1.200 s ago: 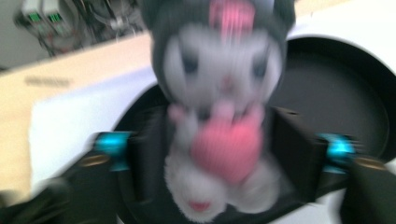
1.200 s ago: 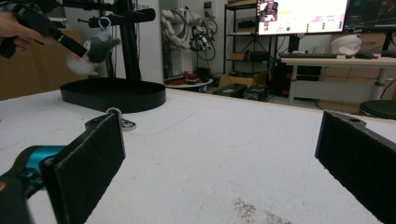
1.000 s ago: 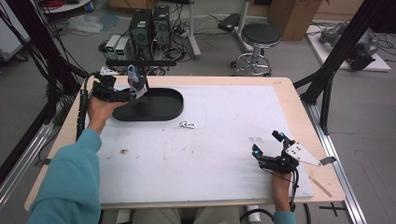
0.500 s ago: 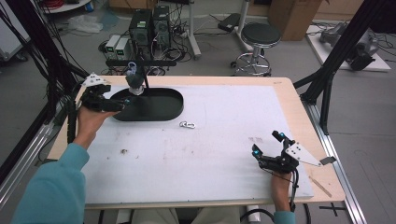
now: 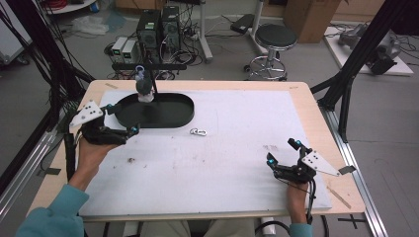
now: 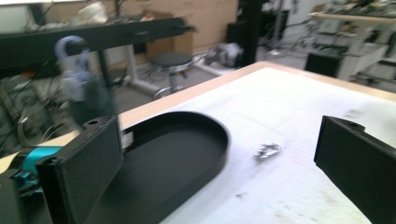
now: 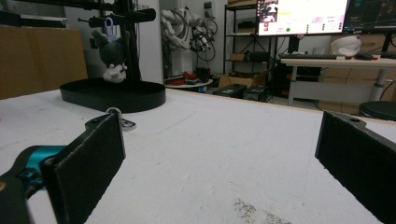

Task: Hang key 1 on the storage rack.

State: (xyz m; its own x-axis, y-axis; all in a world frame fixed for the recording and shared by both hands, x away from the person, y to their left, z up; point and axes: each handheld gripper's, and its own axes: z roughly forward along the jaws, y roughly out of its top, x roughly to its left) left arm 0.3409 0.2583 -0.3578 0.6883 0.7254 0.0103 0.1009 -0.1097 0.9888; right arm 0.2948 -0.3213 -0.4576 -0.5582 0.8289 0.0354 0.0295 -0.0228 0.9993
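At the left side of the worktop the left hand-held gripper is held just above the surface, at the near left end of the black oval tray. Its jaws stand wide apart and hold nothing. In the left gripper view the tray lies between and beyond the jaws, with its rim close to the left jaw.

At the far left part of the tray a thin black stand rises, and a small dark plush toy hangs from its crossbar on a pale ring. The toy is beyond the left hand-held gripper, apart from it.

A small metal clip lies on the white mat, just to the near right of the tray. It is near the left hand-held gripper and well apart from the right one.

The middle of the mat is open, with only a few small dark specks.

At the near right, the right hand-held gripper rests low on the mat, close to the right and near edges of the worktop. Its jaws are also wide apart and empty. In the right gripper view the tray, the toy and the clip all stand far ahead at the left.
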